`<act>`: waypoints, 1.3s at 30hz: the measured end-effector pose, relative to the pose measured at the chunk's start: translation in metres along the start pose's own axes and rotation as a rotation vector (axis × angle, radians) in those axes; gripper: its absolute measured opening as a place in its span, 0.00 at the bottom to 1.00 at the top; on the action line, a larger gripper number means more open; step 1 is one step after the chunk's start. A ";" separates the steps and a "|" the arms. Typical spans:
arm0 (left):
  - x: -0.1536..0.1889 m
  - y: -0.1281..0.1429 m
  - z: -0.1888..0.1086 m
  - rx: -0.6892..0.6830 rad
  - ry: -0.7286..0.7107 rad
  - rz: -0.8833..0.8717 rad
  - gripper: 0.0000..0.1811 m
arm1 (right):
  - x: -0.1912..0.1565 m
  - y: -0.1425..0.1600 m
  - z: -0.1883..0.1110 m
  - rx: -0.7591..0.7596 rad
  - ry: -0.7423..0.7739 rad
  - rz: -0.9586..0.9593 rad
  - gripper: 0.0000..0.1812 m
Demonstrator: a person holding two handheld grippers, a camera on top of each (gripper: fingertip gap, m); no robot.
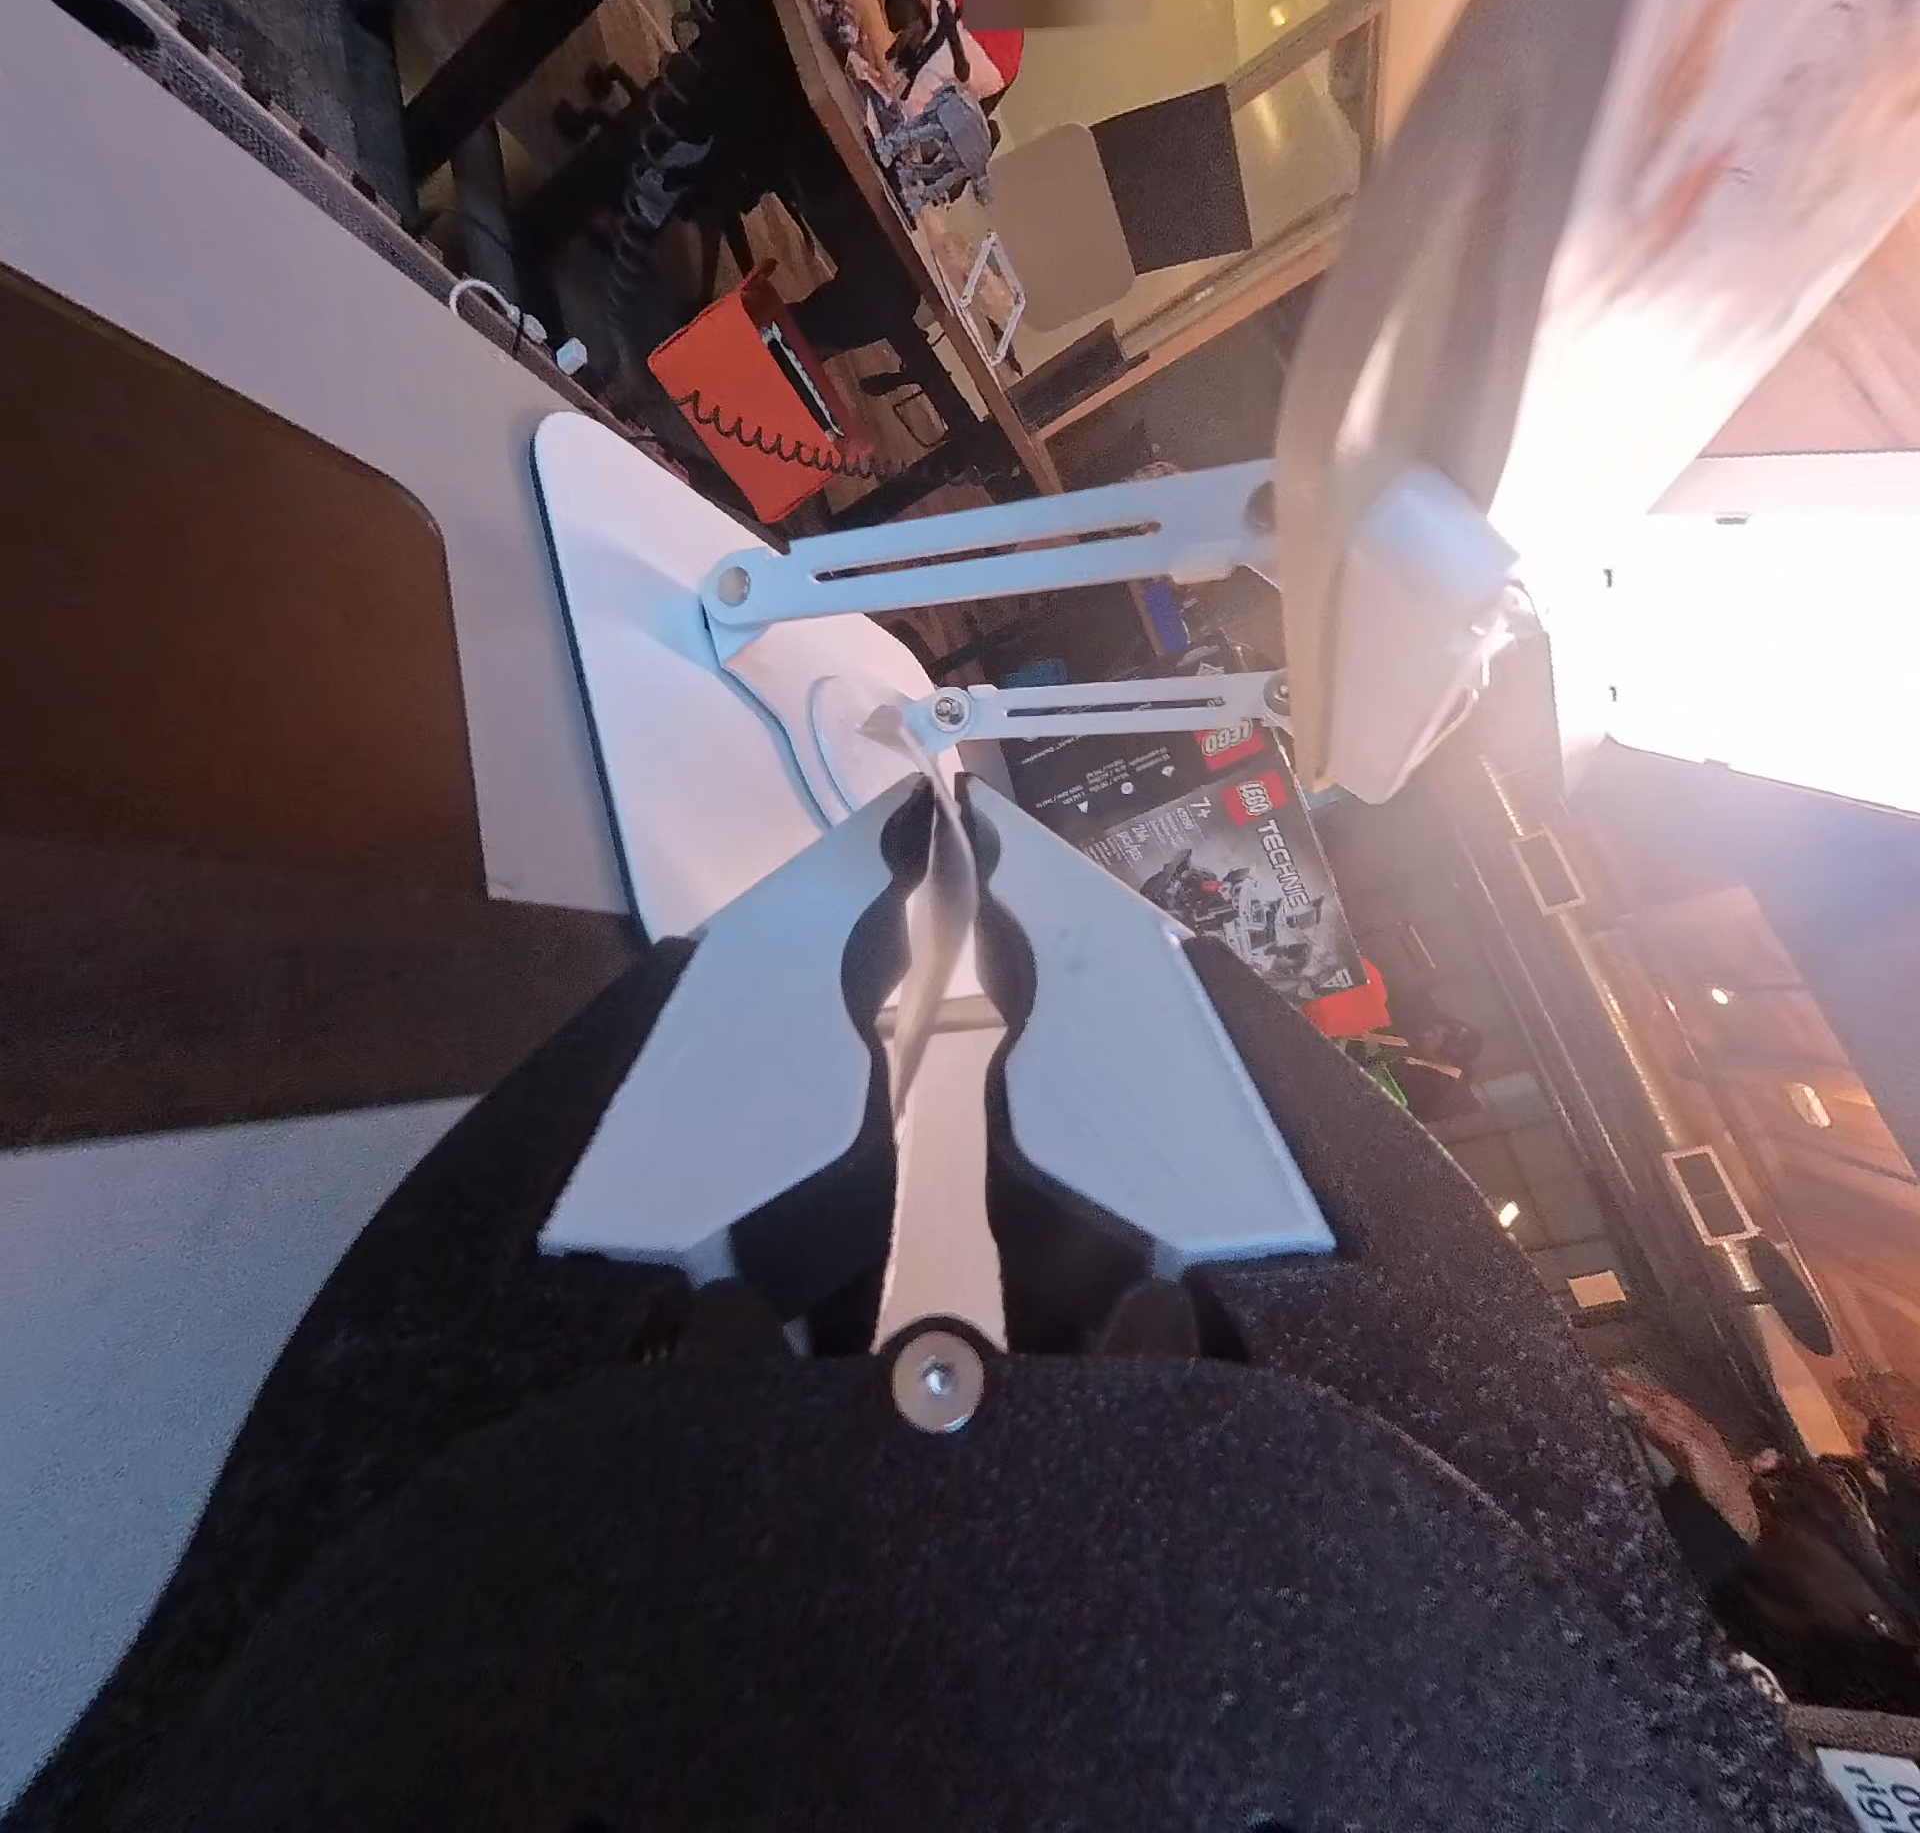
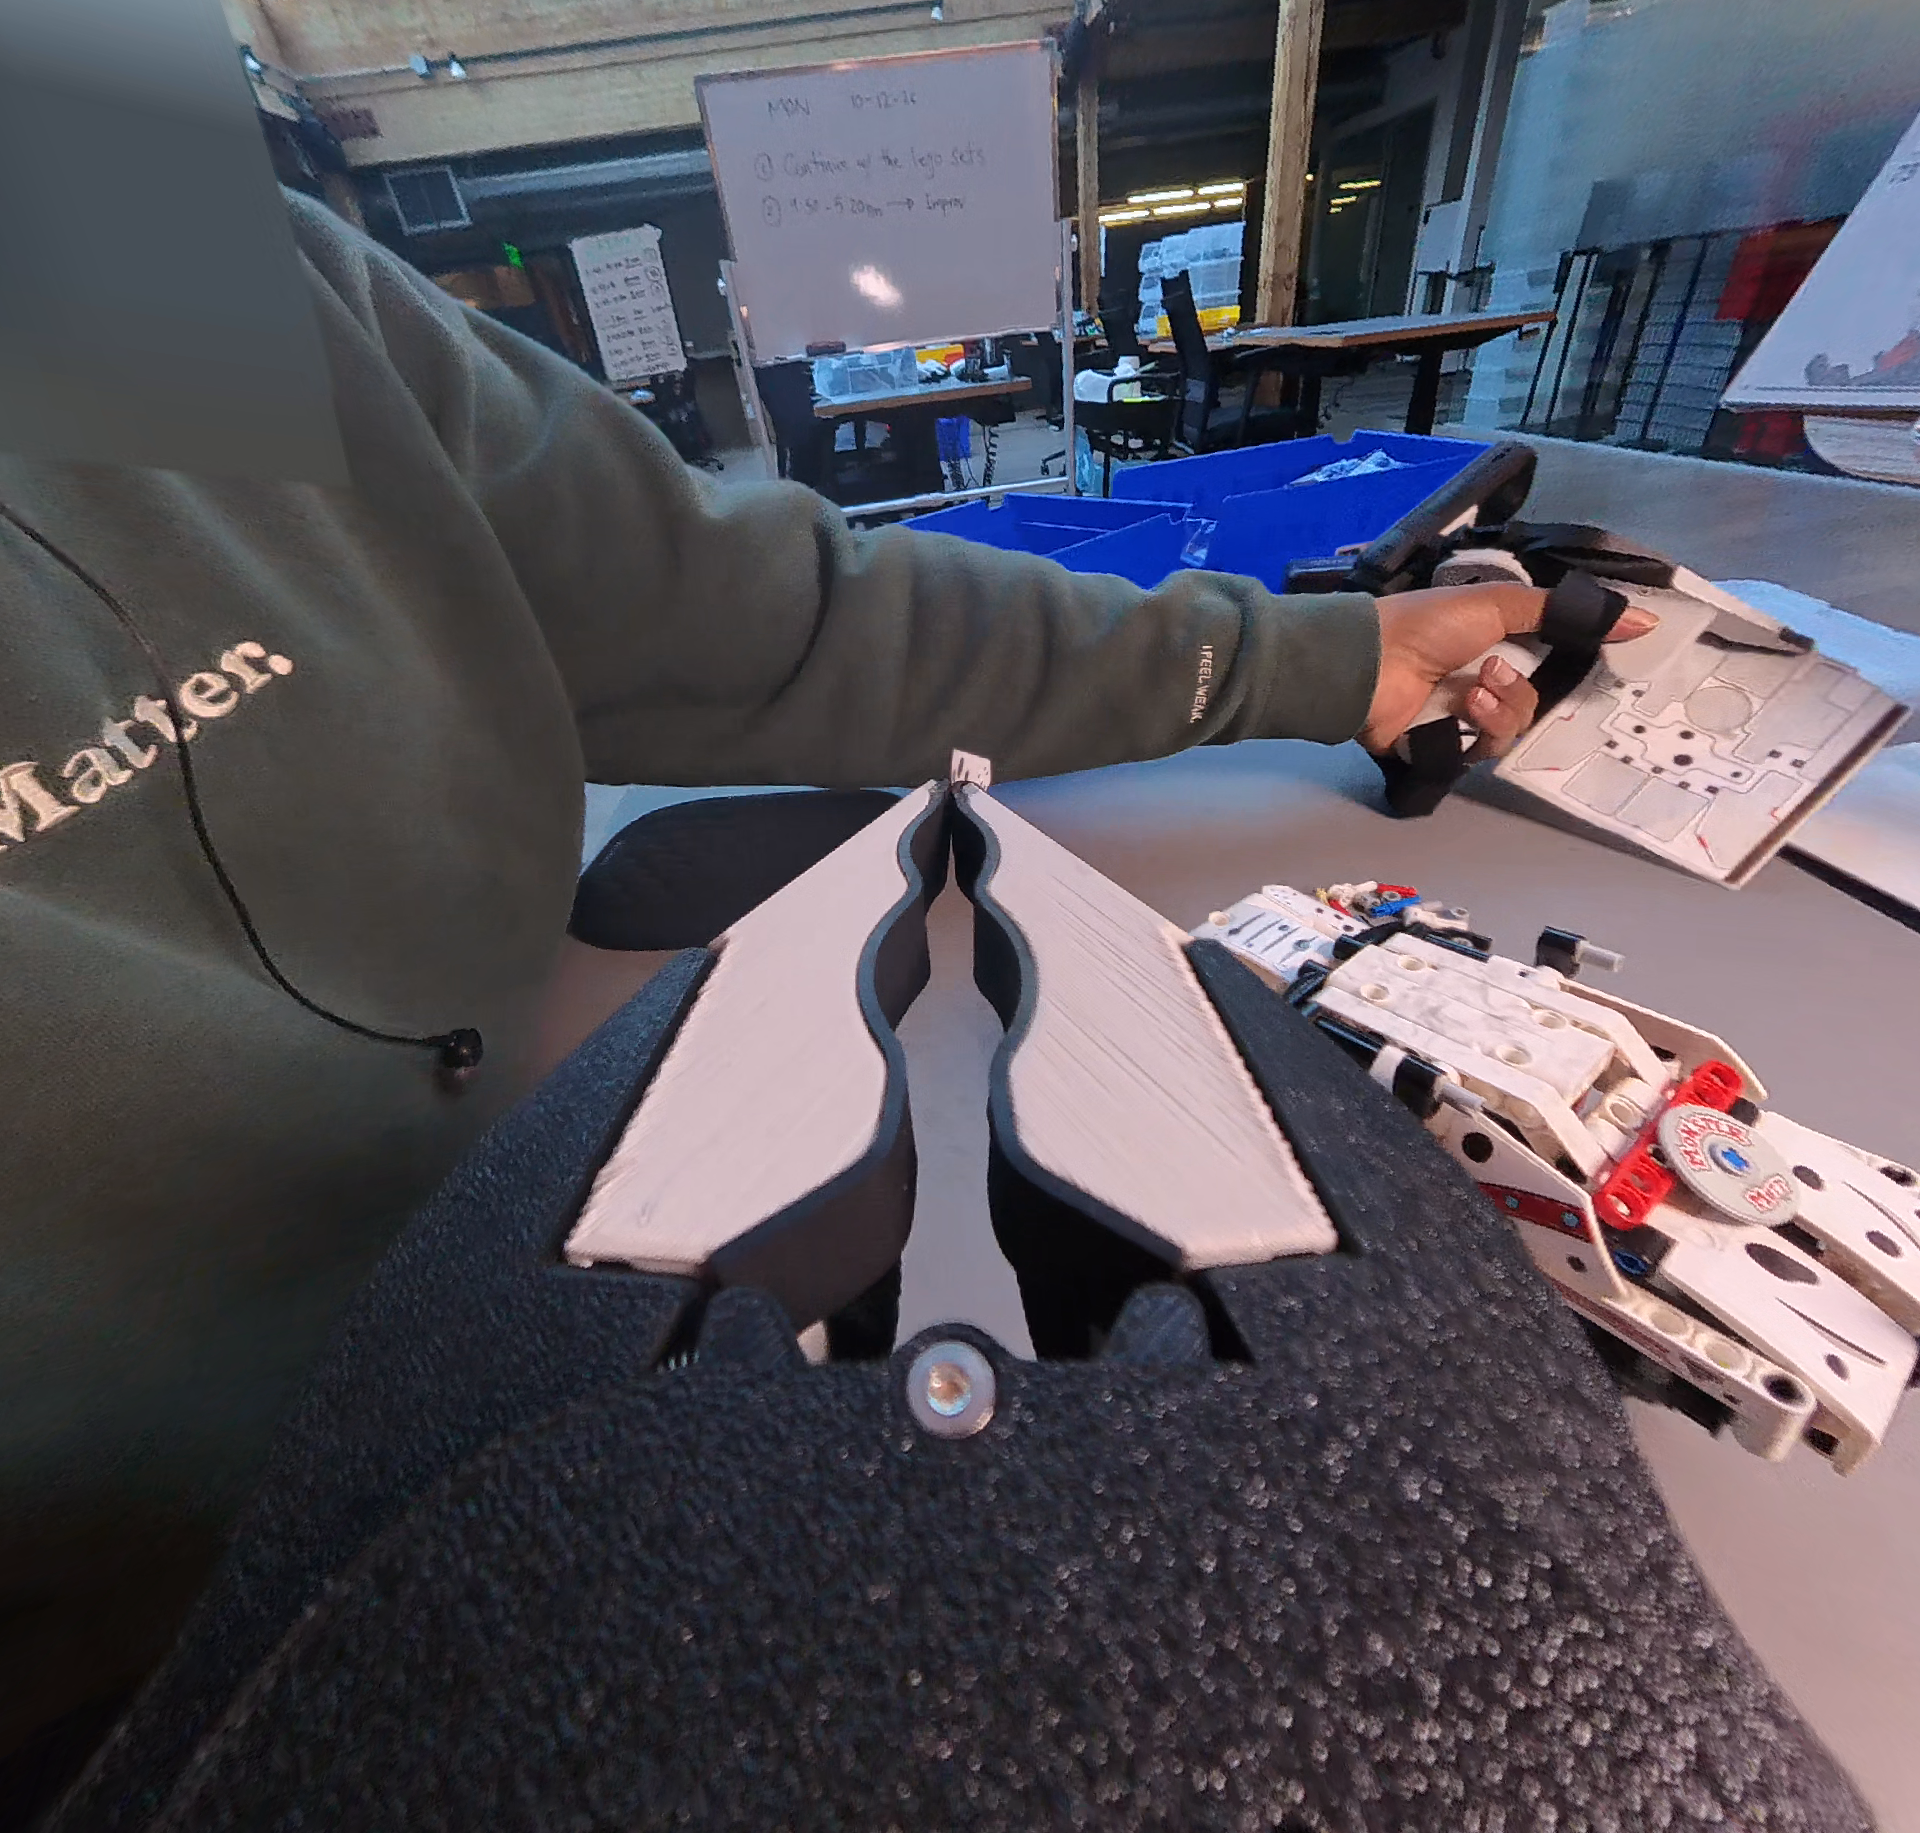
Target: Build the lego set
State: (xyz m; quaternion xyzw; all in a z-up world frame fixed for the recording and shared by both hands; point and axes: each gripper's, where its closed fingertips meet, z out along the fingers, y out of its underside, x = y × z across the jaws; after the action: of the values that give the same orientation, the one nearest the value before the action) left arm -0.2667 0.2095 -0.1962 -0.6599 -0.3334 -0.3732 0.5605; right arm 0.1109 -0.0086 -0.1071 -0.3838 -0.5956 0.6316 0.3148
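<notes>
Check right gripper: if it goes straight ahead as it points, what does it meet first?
Probably the person's green sleeve, stretched across just beyond the right gripper, which pinches a small white piece. Depth is unclear; it might pass under the arm.

A partly built lego model [image 2: 1579, 1149], mostly white with black pins and red beams, is seen lying lengthwise on the grey table at about 3 o'clock of the right wrist view. A round grey printed disc [image 2: 1727, 1163] is mounted on its top, framed by red beams. A small white piece [image 2: 969, 768] is pinched at 12 o'clock. An instruction booklet [image 2: 1704, 734] is held tilted at 2 o'clock; a thin white sheet [image 1: 935, 910], possibly its page, is clamped edge-on.
</notes>
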 end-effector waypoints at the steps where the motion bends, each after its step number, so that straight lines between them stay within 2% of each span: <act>1: -0.004 -0.002 0.007 -0.010 -0.006 -0.006 0.04 | 0.003 0.001 -0.001 0.000 0.005 0.002 0.00; 3: -0.009 -0.007 0.014 -0.043 -0.035 0.023 0.18 | 0.008 0.002 -0.003 -0.001 0.017 0.007 0.00; 6: -0.029 -0.014 0.007 -0.118 -0.233 0.225 0.43 | 0.011 0.006 -0.005 -0.003 0.025 0.013 0.00; 8: -0.037 -0.023 -0.009 -0.136 -0.377 0.394 0.52 | 0.012 0.008 -0.004 -0.010 0.029 0.011 0.00; 11: -0.039 -0.039 -0.037 -0.127 -0.559 0.650 0.57 | 0.014 0.009 -0.004 -0.015 0.040 0.005 0.00; 13: -0.039 -0.031 -0.045 -0.192 -0.600 0.782 0.58 | 0.014 0.008 -0.003 -0.014 0.048 0.004 0.00; 15: -0.034 -0.019 -0.043 -0.252 -0.535 0.812 0.57 | 0.016 0.008 -0.003 -0.013 0.057 0.003 0.00; 17: -0.023 0.001 -0.035 -0.332 -0.375 0.756 0.44 | 0.016 0.006 -0.003 -0.010 0.071 -0.004 0.00; 19: -0.018 0.019 -0.029 -0.424 -0.273 0.647 0.51 | 0.016 0.005 -0.003 -0.005 0.083 -0.013 0.00; 22: -0.006 0.030 -0.023 -0.443 -0.171 0.633 0.51 | 0.016 0.003 -0.007 -0.003 0.105 -0.026 0.00; 25: -0.013 0.028 -0.029 -0.437 -0.225 0.783 0.51 | 0.015 -0.001 -0.011 0.008 0.113 -0.030 0.00; 29: -0.033 0.011 -0.050 -0.460 -0.471 1.087 0.51 | 0.016 -0.001 -0.011 0.009 0.113 -0.036 0.00; 32: -0.042 0.029 -0.061 -0.667 -0.488 1.139 0.48 | 0.016 0.000 -0.009 0.006 0.106 -0.034 0.00; 34: -0.037 0.021 -0.065 -0.694 -0.529 1.300 0.44 | 0.016 0.001 -0.008 0.001 0.109 -0.036 0.00; 37: -0.008 0.027 -0.065 -0.690 -0.459 1.268 0.44 | 0.016 0.000 -0.010 0.005 0.121 -0.042 0.00; 39: 0.025 0.049 -0.063 -0.665 -0.315 1.211 0.42 | 0.019 -0.001 -0.012 0.010 0.139 -0.047 0.00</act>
State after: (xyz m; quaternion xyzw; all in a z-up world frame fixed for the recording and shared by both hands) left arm -0.2192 0.1406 -0.1928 -0.9115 0.1468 0.0220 0.3836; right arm 0.1120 0.0138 -0.1077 -0.4109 -0.5781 0.5988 0.3720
